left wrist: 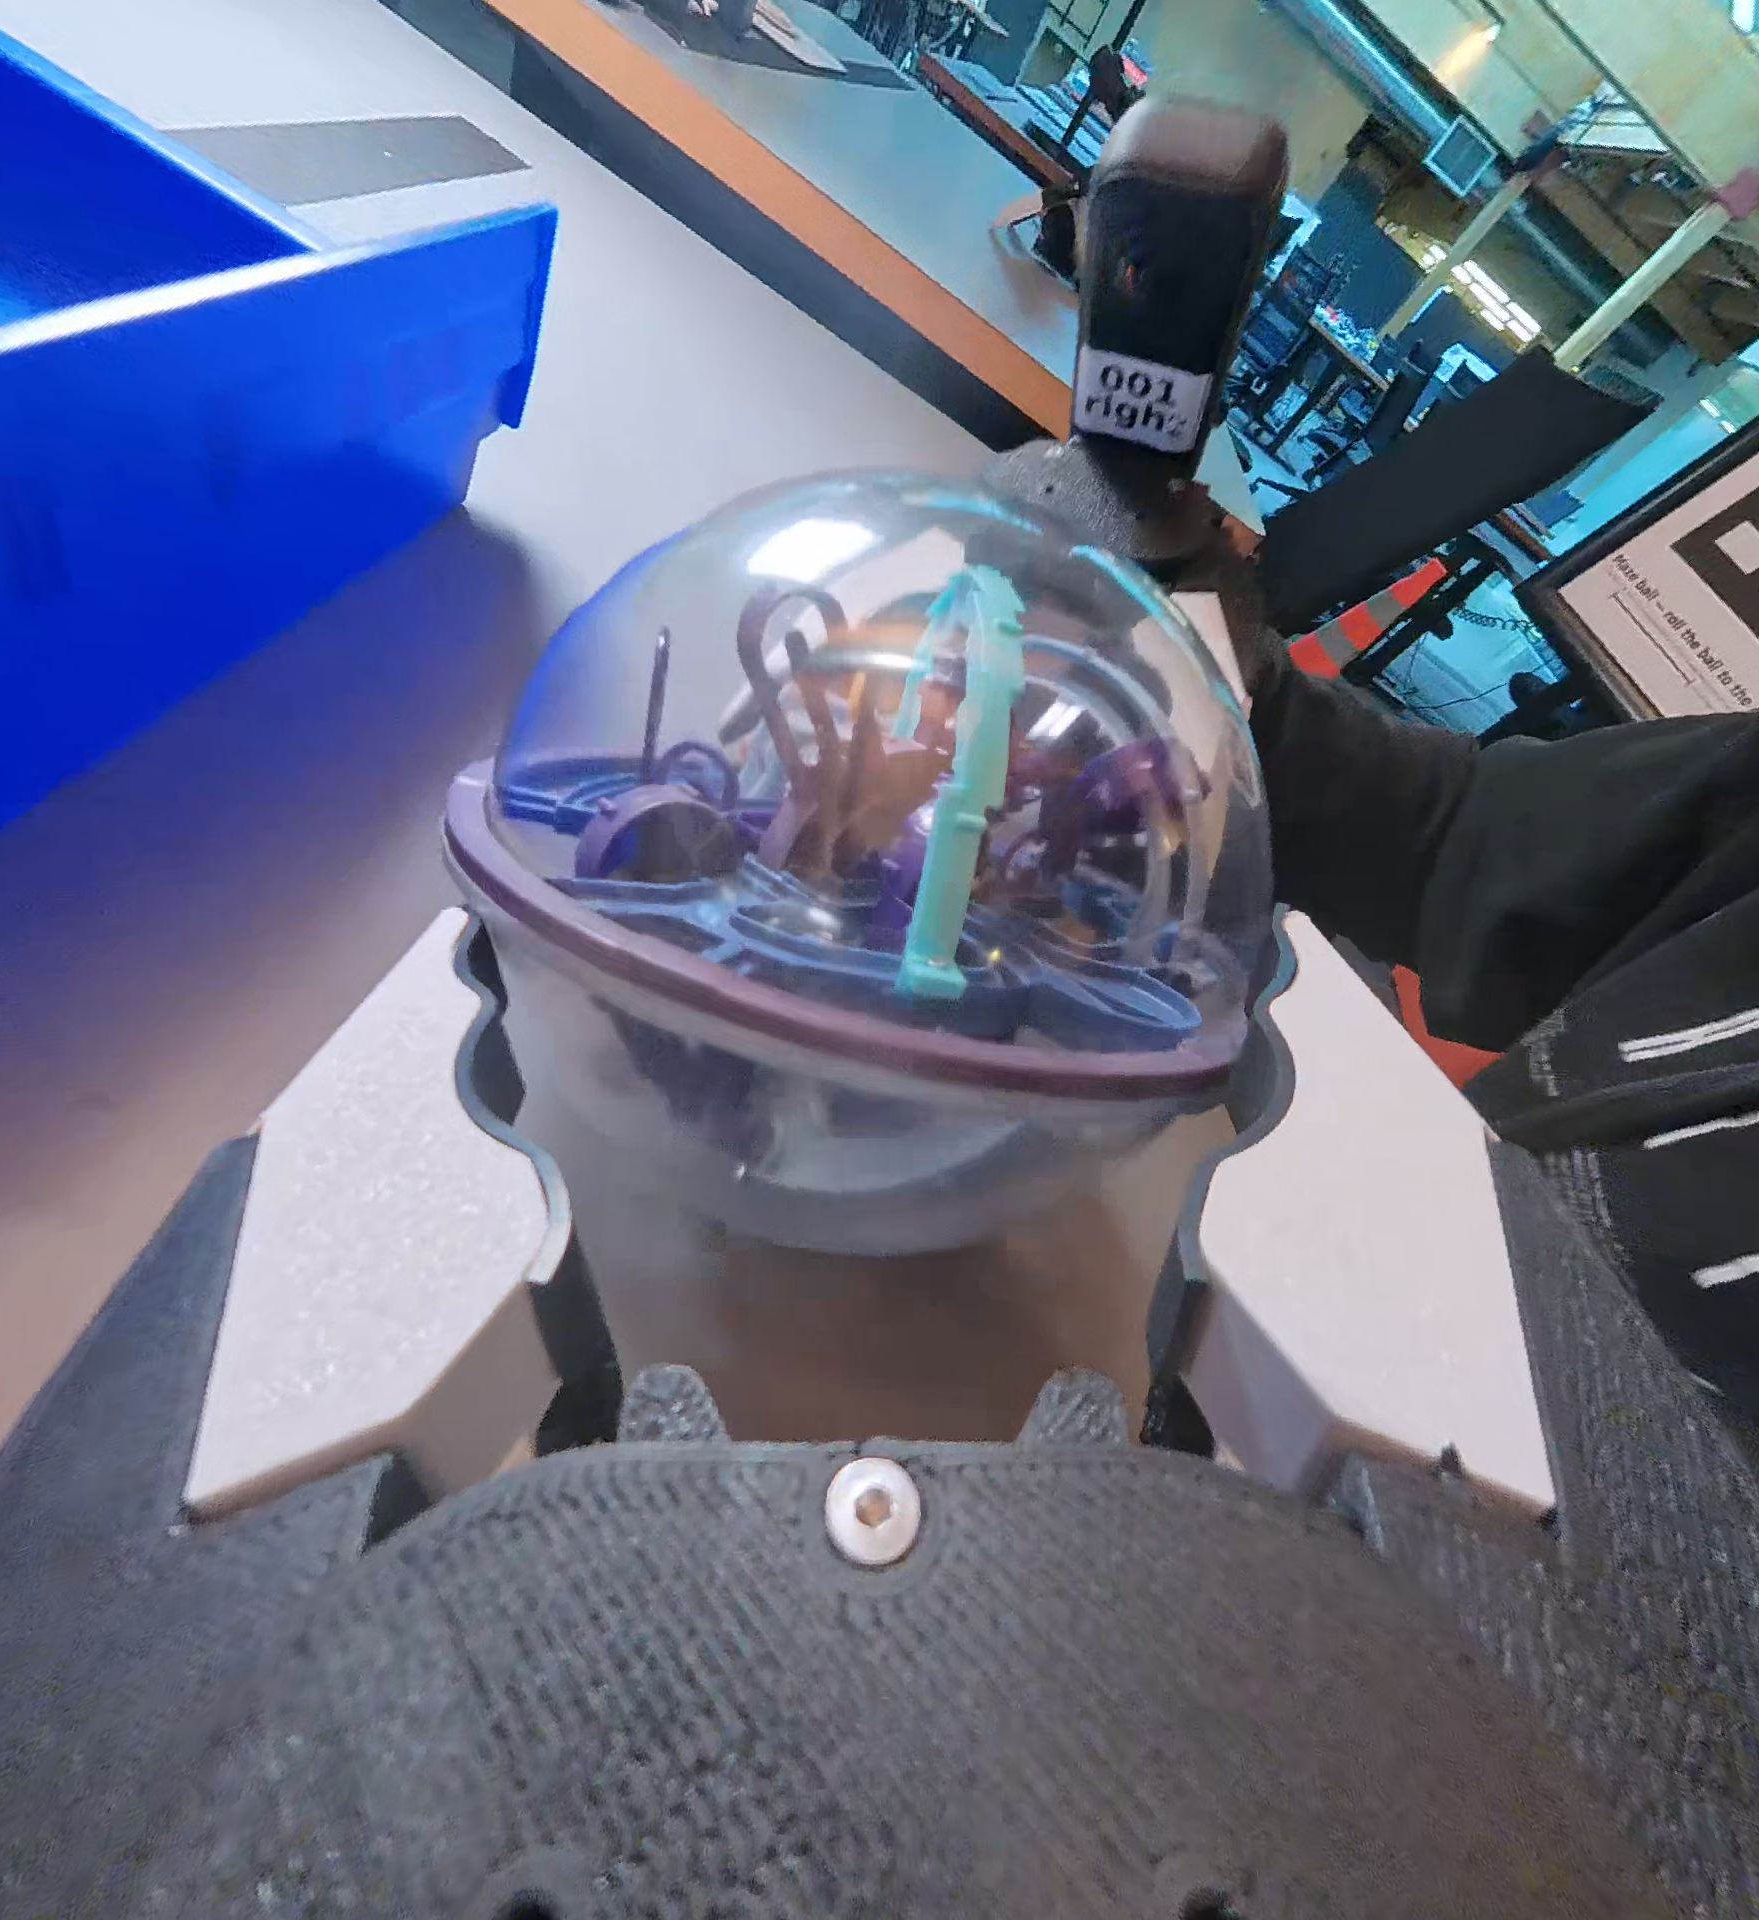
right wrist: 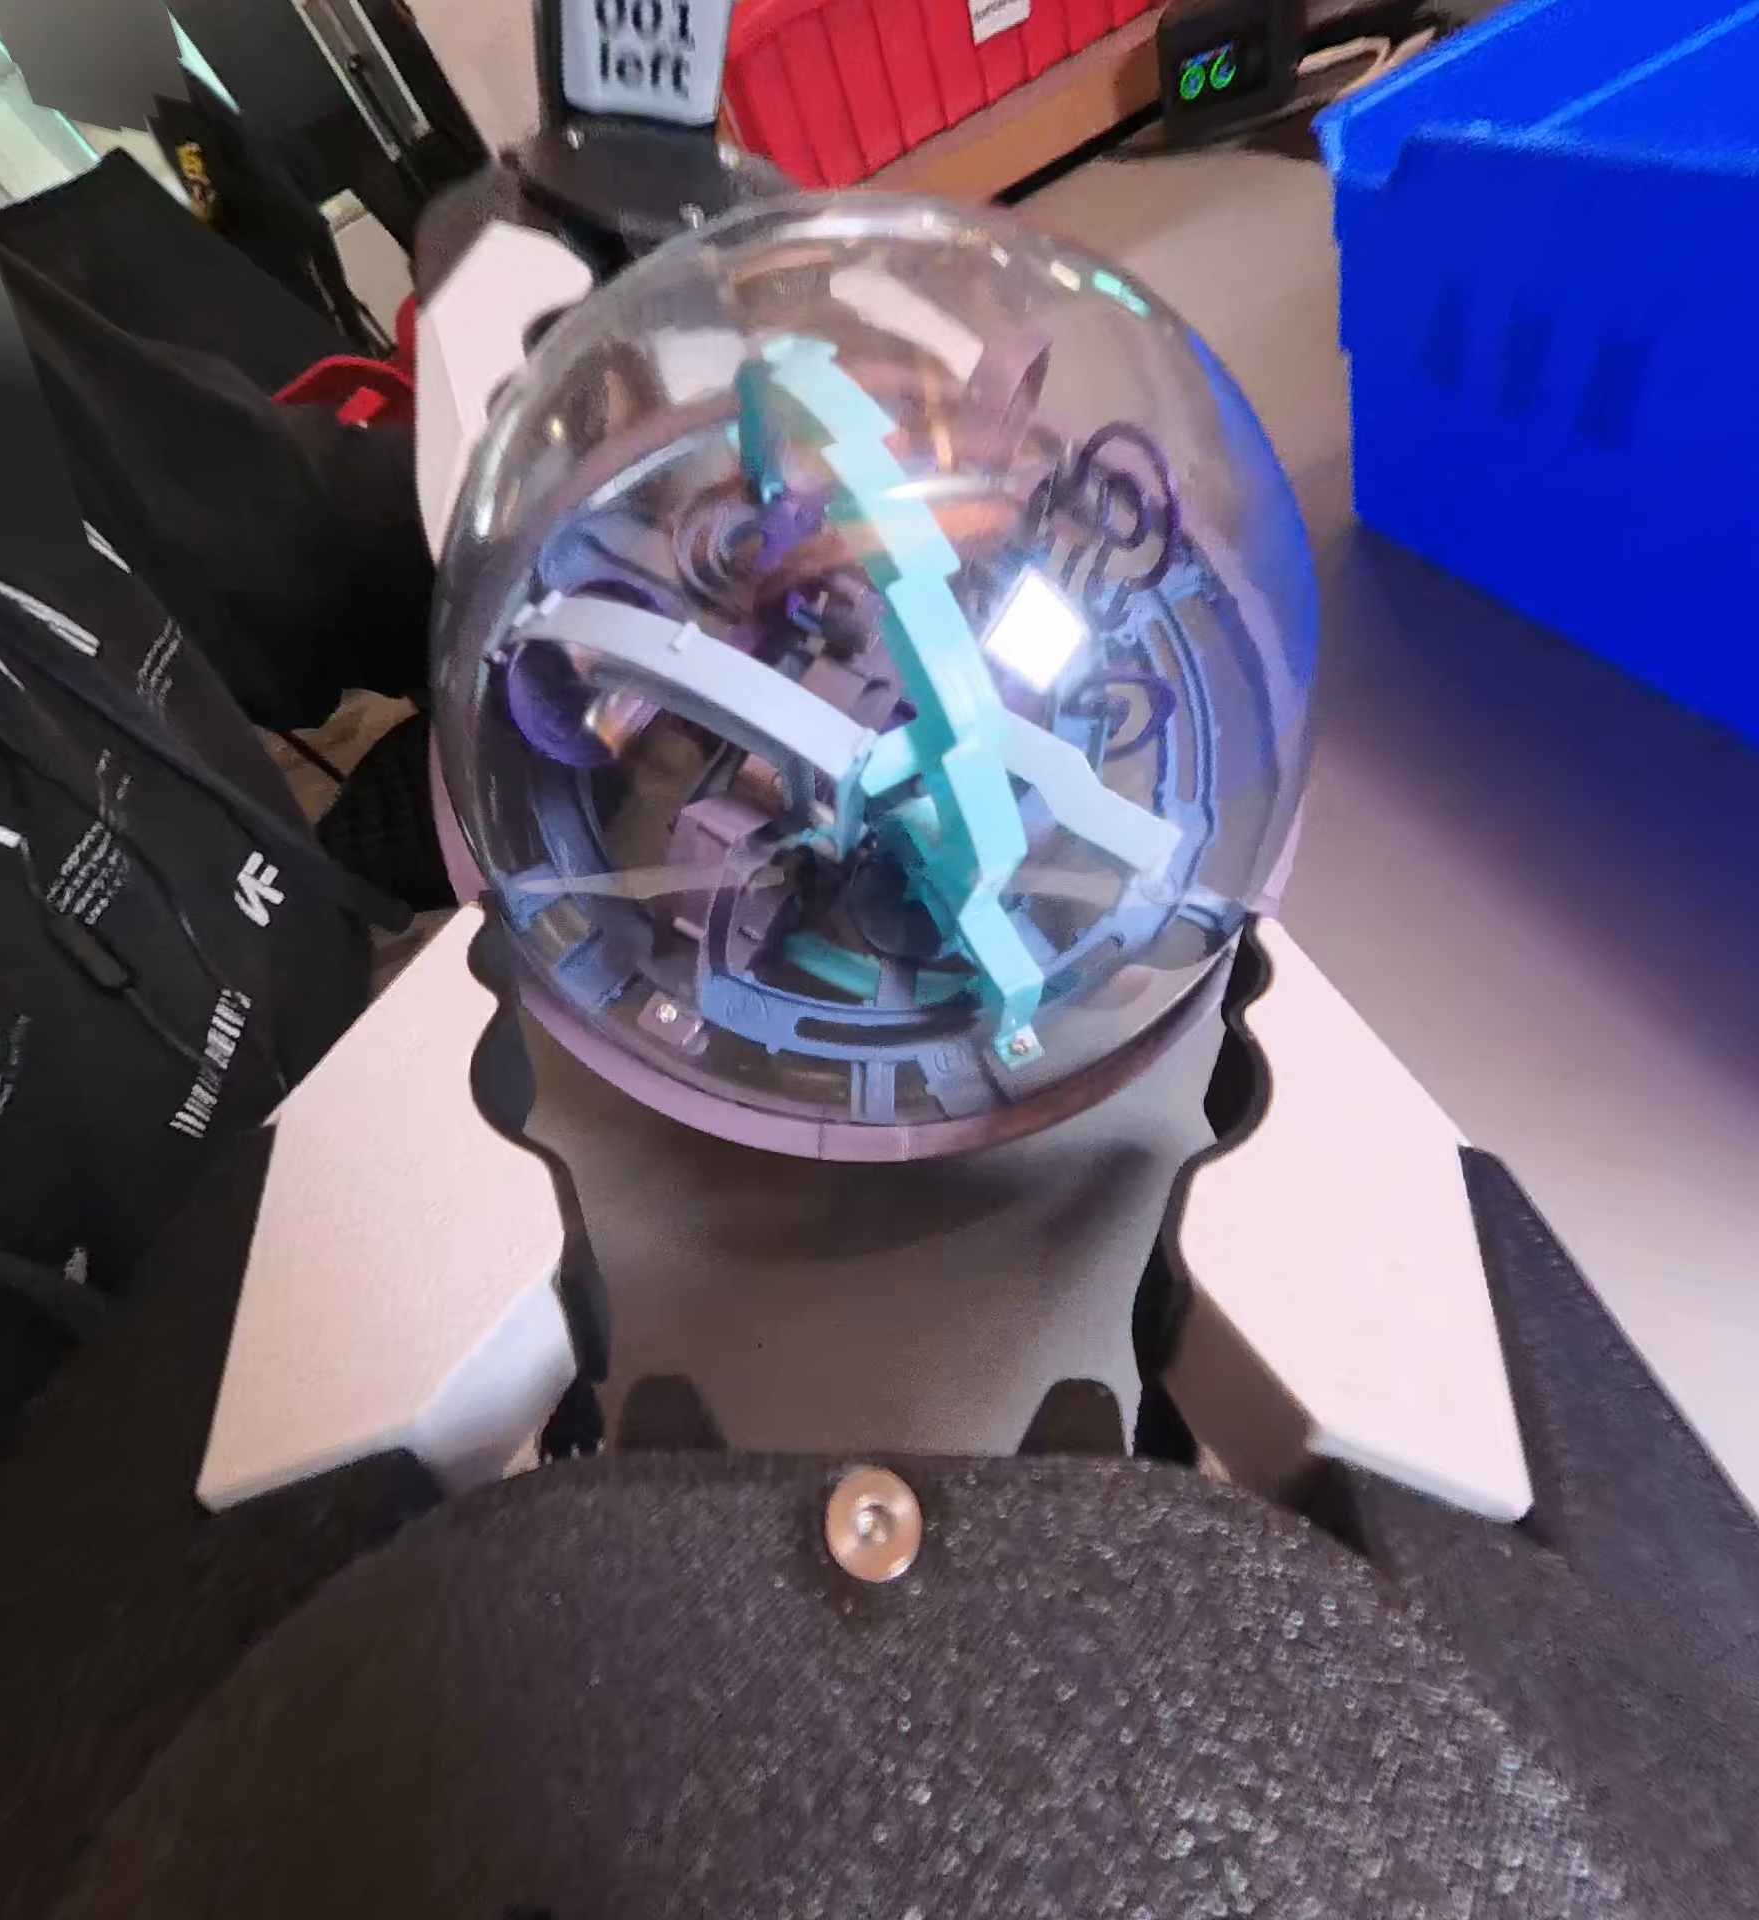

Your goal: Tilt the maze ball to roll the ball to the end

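The maze ball (left wrist: pixel 854 883) is a clear sphere with a purple equator ring and blue, purple, grey and teal tracks inside. My left gripper (left wrist: pixel 870 935) is shut on its lower half, a white finger (left wrist: pixel 366 1195) on each side. My right gripper (right wrist: pixel 870 935) is shut on the ball (right wrist: pixel 875 675) from the opposite side. Its black handle (left wrist: pixel 1166 291) shows behind the ball in the left wrist view. The equator ring is tilted, lower to the right, in the left wrist view. A small shiny ball (right wrist: pixel 607 717) seems to sit in a purple cup on the left.
A large blue bin (left wrist: pixel 179 416) stands on the grey table, also in the right wrist view (right wrist: pixel 1581 416). A person's black sleeve (left wrist: pixel 1581 883) is next to the ball. A sign with a black-and-white marker (left wrist: pixel 1737 582) and an orange cone (left wrist: pixel 1363 634) stand behind.
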The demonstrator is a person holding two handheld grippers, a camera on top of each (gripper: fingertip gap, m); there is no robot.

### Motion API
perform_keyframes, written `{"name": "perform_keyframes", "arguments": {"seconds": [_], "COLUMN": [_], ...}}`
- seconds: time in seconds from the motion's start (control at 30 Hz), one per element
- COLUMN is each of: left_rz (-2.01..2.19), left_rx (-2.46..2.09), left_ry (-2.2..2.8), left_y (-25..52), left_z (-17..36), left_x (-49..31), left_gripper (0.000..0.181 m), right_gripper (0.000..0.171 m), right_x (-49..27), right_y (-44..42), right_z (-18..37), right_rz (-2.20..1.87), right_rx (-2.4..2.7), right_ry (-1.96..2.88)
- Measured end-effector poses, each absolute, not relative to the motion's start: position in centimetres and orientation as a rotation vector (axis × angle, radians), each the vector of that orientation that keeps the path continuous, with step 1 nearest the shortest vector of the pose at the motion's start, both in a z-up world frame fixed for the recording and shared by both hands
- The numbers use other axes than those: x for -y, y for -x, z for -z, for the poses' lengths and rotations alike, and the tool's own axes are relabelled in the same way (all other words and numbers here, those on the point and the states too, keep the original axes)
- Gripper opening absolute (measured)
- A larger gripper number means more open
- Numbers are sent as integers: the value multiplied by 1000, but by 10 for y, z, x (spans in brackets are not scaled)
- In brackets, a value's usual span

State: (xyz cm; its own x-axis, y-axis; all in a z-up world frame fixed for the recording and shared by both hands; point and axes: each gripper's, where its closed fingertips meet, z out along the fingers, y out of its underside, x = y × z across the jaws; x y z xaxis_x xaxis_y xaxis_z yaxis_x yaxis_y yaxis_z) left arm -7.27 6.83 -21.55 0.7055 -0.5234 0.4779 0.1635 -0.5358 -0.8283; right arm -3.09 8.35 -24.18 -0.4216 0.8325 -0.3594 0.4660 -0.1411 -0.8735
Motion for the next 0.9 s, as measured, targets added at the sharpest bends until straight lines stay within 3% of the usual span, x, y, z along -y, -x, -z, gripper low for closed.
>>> {"name": "perform_keyframes", "arguments": {"seconds": [0.53, 0.9], "left_rz": [494, 607], "left_rx": [-722, -647], "left_ry": [1660, 1806], "left_y": [56, 49], "left_z": [197, 186], "left_x": [-46, -79], "left_gripper": [137, 129], "right_gripper": [133, 132], "right_x": [-63, -78], "right_y": [38, 31], "right_z": [278, 286], "right_rz": [-1161, -1135], "right_rx": [1996, 1989], "right_ry": [1161, 1310]}}
